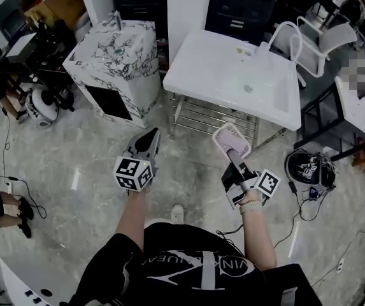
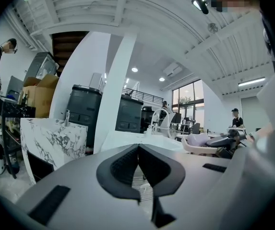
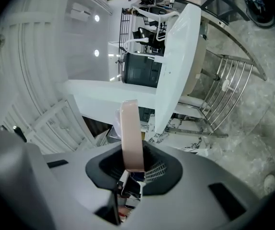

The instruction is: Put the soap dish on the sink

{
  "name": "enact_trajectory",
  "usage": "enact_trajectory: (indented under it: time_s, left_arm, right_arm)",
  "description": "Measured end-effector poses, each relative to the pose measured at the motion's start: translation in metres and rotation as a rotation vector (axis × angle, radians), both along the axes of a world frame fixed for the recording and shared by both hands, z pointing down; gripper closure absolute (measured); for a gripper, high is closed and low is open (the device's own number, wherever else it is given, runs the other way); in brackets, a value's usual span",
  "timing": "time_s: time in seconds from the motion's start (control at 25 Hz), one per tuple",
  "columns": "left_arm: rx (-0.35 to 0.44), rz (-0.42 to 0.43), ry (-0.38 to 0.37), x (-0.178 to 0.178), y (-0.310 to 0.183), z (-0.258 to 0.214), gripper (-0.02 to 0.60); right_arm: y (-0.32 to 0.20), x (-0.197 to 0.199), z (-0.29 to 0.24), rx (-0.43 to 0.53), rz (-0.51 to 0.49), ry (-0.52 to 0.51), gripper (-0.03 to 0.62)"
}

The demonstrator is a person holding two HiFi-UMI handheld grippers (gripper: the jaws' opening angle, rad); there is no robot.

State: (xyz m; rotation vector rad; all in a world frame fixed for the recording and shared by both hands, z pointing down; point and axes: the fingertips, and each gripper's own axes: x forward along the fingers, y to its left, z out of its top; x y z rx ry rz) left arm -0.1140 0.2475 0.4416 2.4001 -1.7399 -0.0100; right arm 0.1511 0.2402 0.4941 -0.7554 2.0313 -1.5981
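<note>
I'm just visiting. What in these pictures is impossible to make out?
- Head view: whether the soap dish holds soap; it is too small to tell.
- Right gripper view: the dish's inside; it stands edge-on in the right gripper's closed jaws.
- Left gripper view: most of the sink, hidden behind the left gripper's own body.

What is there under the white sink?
Under the white sink, a metal rack of horizontal bars shows at the front. Its rear part and anything on it are covered by the sink top.
</note>
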Motion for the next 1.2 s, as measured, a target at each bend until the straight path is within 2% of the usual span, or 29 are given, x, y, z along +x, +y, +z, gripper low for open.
enact_trajectory:
  time_s: [0.24,0.68,0.92,1.2]
  left_arm:
    - [-0.004,0.034,0.001,-0.014,-0.029,0.006,0.568]
    - [-0.015,0.029,0.015,-0.029,-0.072,0.02,0.566]
    - [-0.007,0.004,0.024,-0.052,-0.13,0.014,0.567]
    - [-0.01,0.021,0.018,-0.058,-0.188,0.009,0.567]
  right_arm:
    - [-0.027,-0.024,0.002,-0.009,0.022,-0.027,0.517]
    - [-0.073,-0.043,0.018,-0.021,-0.002,-0.007,0.517]
    - [-0.135,-0.067,0.014,-0.024,-0.032,-0.008,0.517]
    - [-0.198,-0.096,0.012,-0.034,-0.086,0.015,0.517]
